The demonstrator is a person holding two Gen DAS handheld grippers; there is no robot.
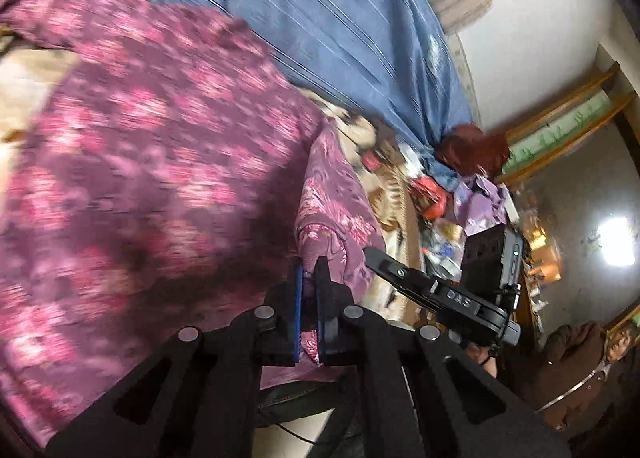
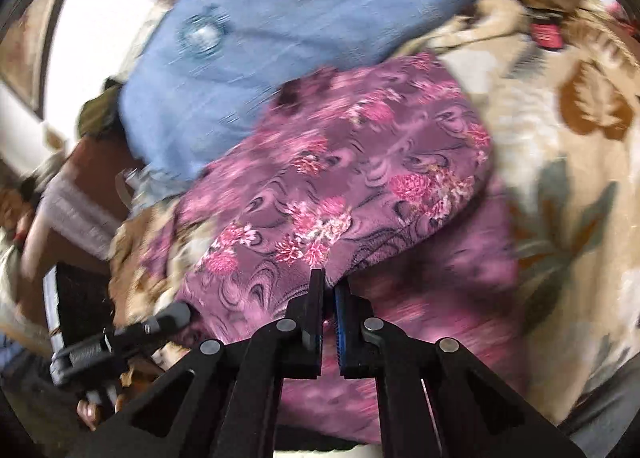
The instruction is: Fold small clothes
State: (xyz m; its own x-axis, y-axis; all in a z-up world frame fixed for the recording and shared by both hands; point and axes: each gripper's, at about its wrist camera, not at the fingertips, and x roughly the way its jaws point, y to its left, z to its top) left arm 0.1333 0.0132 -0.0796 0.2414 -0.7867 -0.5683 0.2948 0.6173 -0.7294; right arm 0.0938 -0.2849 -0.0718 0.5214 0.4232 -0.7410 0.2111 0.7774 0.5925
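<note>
Garment point(image 2: 352, 162) pinched by both grippers: left gripper point(image 1: 310, 270) and right gripper point(image 2: 330, 278) each clamp a hem fold at their tips. Cloth runs forward from both jaws over the blanket point(image 2: 560, 146). Neither nearer; likely carry both corners forward together.

Blue striped sheet point(image 1: 320, 18), beige leaf-print blanket point(image 2: 560, 162) — cluttered shelf point(image 1: 560, 126), white wall point(image 1: 532, 42)

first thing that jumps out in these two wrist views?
The purple floral garment fills the centre of both views, lying over a beige leaf-print blanket with blue striped cloth behind. Both hand-held grippers pinch it: the left hand-held gripper and right hand-held gripper each have fabric between their fingers.
</note>
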